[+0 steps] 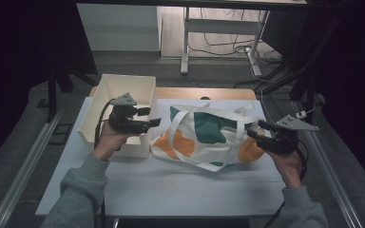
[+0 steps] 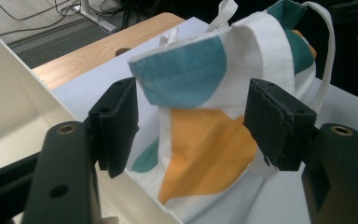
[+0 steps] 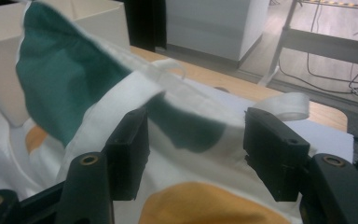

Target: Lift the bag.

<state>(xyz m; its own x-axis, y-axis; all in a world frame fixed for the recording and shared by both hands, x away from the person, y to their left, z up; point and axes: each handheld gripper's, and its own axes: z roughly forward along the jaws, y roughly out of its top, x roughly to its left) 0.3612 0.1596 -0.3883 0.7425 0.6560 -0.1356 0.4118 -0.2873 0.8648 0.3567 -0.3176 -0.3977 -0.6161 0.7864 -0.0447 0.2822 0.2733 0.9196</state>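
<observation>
The left gripper [image 1: 153, 122] is held over the near right corner of the white box [image 1: 105, 84], jaws spread wide with nothing pinched, and it's pointed at the tote bag [image 1: 204, 128]. In the left gripper view the bag's teal and orange patches are framed between the 2 jaws, with the box wall [image 2: 9, 88] seen at the left. The right gripper [image 1: 255, 129] is also spread, brought up against the bag's right end; in the right gripper view the bag's rim [image 3: 182, 100] is seen running across between the jaws, not clamped. The bag is laid on the white tabletop [image 1: 180, 185], just beside the box, handles [image 1: 178, 137] flopped loose.
</observation>
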